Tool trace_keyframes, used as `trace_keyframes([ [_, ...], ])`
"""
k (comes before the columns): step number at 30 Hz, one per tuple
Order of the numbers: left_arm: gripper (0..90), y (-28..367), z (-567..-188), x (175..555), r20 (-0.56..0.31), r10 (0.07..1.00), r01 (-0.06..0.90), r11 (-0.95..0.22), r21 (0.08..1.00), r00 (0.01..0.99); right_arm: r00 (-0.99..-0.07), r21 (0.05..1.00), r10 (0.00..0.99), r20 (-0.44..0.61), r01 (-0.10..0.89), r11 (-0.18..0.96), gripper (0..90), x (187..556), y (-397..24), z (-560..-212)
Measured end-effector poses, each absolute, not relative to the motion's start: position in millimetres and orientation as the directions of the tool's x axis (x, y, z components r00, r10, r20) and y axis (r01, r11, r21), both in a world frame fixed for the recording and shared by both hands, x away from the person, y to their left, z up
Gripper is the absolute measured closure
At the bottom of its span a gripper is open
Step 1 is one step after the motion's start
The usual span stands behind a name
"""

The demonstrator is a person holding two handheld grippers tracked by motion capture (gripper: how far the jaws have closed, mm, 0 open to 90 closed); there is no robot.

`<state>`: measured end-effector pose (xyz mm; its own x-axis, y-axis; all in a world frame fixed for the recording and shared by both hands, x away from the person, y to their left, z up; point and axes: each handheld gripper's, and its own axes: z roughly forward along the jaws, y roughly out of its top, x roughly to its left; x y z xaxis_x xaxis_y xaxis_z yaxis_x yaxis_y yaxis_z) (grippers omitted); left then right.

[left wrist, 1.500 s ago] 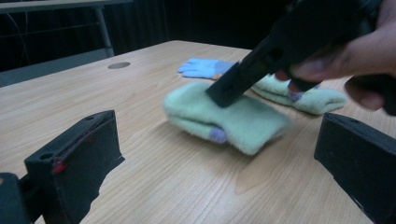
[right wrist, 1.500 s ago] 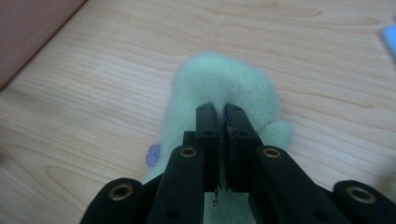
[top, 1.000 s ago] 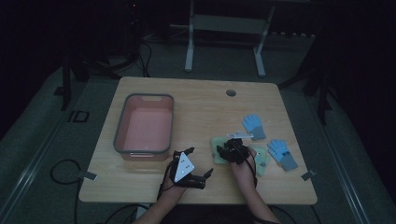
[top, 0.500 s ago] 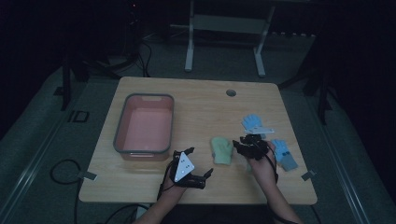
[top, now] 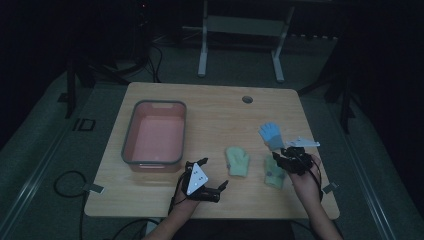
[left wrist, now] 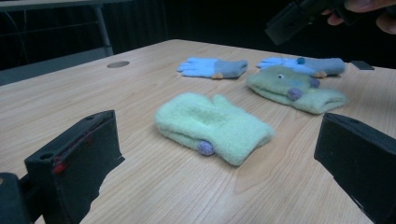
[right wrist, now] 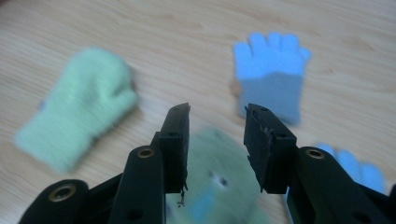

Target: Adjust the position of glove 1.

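- Wooden table (top: 215, 107) holds everything, and the pink tub (top: 154, 137) sits on its left part.
- Right of the pink tub lies a soft green mitten (top: 237, 161), flat on the wood, with nothing touching it.
- In the left gripper view this green mitten (left wrist: 212, 125) has a small purple dot on its edge.
- Farther right of the tub lies a second green mitten (top: 274, 172), the one with a face on it.
- In the left gripper view the second green mitten (left wrist: 295, 88) shows an eye and purple bumps.
- A blue glove (top: 270, 134) lies farther from the person than the second mitten, its fingers pointing away from the person.
- Another blue glove (left wrist: 301, 65) lies beside it in the left gripper view.
- The left gripper (top: 210, 186) rests low on the table just right of the tub's near corner.
- Its jaws are spread wide, with nothing between them.
- The right gripper (top: 285, 161) hangs above the second green mitten, far right of the tub.
- Its jaws are partly spread with a gap, and they hold nothing.
- The right gripper view is blurry.
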<state>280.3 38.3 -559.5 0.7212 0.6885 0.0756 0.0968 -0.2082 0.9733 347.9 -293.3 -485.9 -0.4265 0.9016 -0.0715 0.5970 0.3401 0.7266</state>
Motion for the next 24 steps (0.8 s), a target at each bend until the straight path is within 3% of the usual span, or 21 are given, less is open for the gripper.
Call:
trace_keyframes([
  [14, 0.3, 38.1, -559.5, 280.3, 0.077, 0.689, 0.098, -0.211, 0.973, 0.72, -0.434, 0.65, 0.9, -0.037, 0.674, 0.351, 56.3, 336.9, -306.7, -537.7],
  [16, 0.2, 38.1, -559.4, 280.3, 0.077, 0.689, 0.098, -0.212, 0.972, 0.721, -0.439, 0.654, 0.898, -0.031, 0.67, 0.351, 59.7, 337.0, -307.4, -539.2],
  [20, 0.2, 38.2, -559.5, 280.4, 0.076, 0.689, 0.099, -0.21, 0.973, 0.721, -0.471, 0.655, 0.881, -0.033, 0.656, 0.375, 77.4, 338.5, -305.1, -540.5],
  [24, 0.2, 38.5, -559.5, 280.5, 0.073, 0.69, 0.099, -0.207, 0.973, 0.72, -0.481, 0.649, 0.876, -0.021, 0.66, 0.378, 82.6, 341.1, -302.2, -538.1],
])
